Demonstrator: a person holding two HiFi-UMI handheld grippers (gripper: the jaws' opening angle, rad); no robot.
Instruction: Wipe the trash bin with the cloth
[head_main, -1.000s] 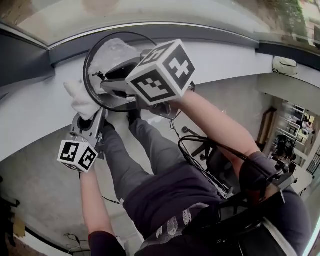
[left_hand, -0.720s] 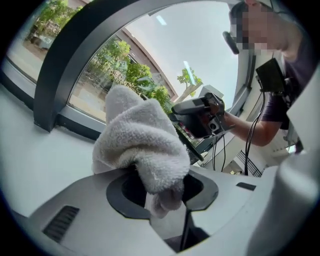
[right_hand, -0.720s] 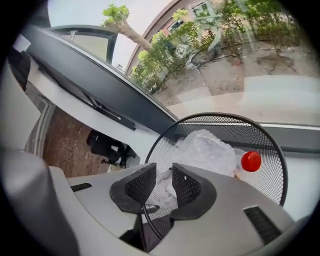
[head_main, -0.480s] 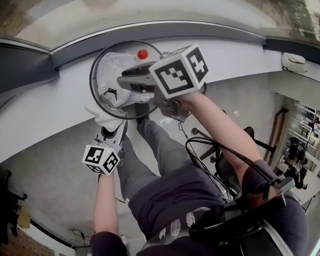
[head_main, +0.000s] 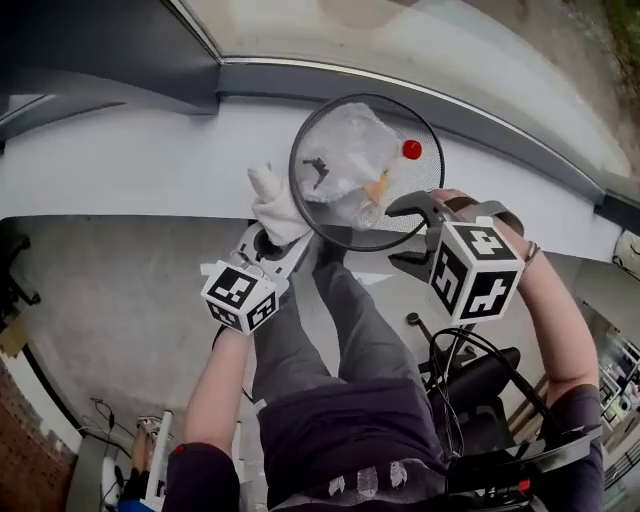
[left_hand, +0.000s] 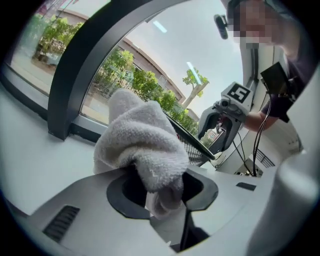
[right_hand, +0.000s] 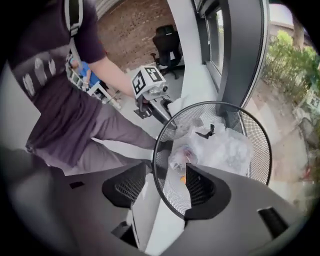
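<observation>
Both left gripper (left_hand: 156, 191) jaws clamp cloth (left_hand: 140, 145); right gripper (right_hand: 162, 187) jaws opening astride bin (right_hand: 256, 131) rim.

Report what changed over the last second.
The right tongs drew back from above the trash bin to its near right rim. They are now opening, with the mesh rim between them but not pinched. Unchanged: the left tongs stay clamped on the cloth at the bin's left side.

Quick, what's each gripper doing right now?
Left gripper: shut on the cloth.
Right gripper: jaws opening; the rim of the bin stands between them, not pinched.
</observation>
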